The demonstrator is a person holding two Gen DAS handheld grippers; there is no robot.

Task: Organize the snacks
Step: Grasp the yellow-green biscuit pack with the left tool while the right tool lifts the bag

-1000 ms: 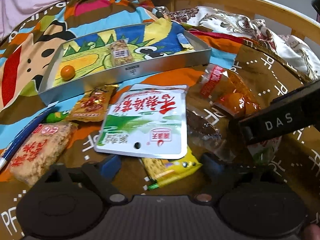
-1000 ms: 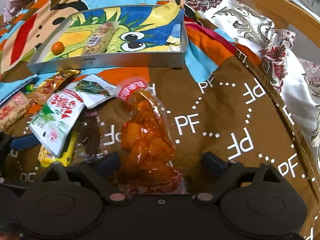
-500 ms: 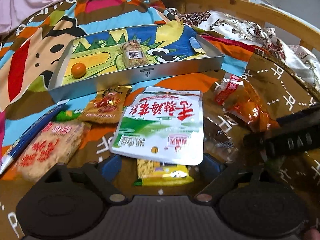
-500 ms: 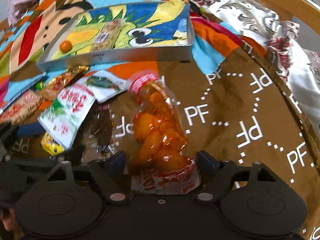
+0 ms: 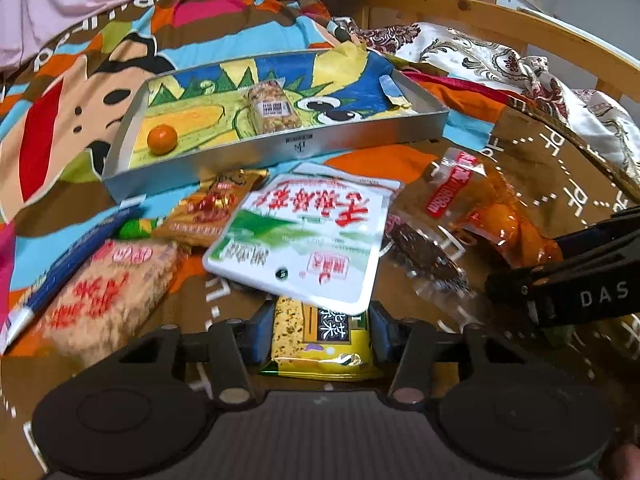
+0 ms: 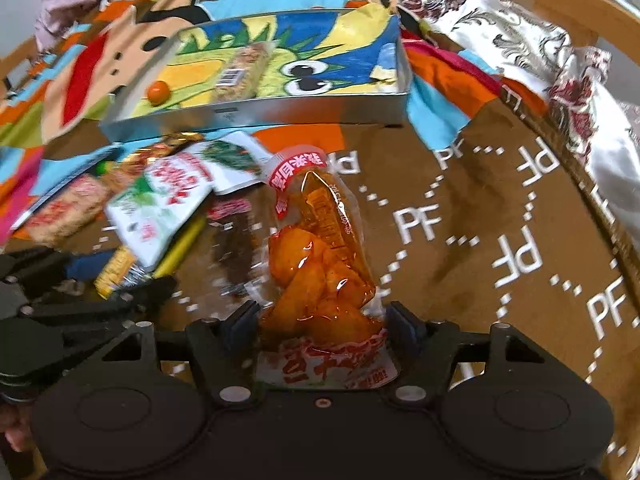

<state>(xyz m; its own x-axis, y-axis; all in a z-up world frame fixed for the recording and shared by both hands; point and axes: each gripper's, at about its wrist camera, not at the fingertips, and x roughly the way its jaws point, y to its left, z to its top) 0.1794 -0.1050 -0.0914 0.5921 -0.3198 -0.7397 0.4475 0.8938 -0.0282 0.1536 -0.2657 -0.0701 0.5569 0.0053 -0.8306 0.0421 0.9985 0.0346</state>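
Observation:
My left gripper (image 5: 320,320) is closing, and its pads touch both sides of a yellow snack packet (image 5: 320,344) that lies partly under a white and green pouch (image 5: 304,236). My right gripper (image 6: 322,316) is closing too, with its pads against the near end of a clear packet of orange snack pieces (image 6: 320,264). The silver tray (image 5: 280,150) stands beyond the pile on the bedspread. It holds a small orange (image 5: 162,140) and a wrapped grain bar (image 5: 274,110). The right gripper's black body (image 5: 568,292) shows at the right edge of the left wrist view.
More snacks lie loose in front of the tray: a rice cracker packet (image 5: 104,292), a brown and gold packet (image 5: 208,212), a dark snack in clear wrap (image 5: 428,256) and a blue strip (image 5: 68,268). A wooden bed rail (image 5: 500,20) and floral fabric (image 5: 500,64) border the right.
Both pairs of jaws have narrowed. The left now flanks the yellow packet closely, the right flanks the orange packet, whose far end has tilted up.

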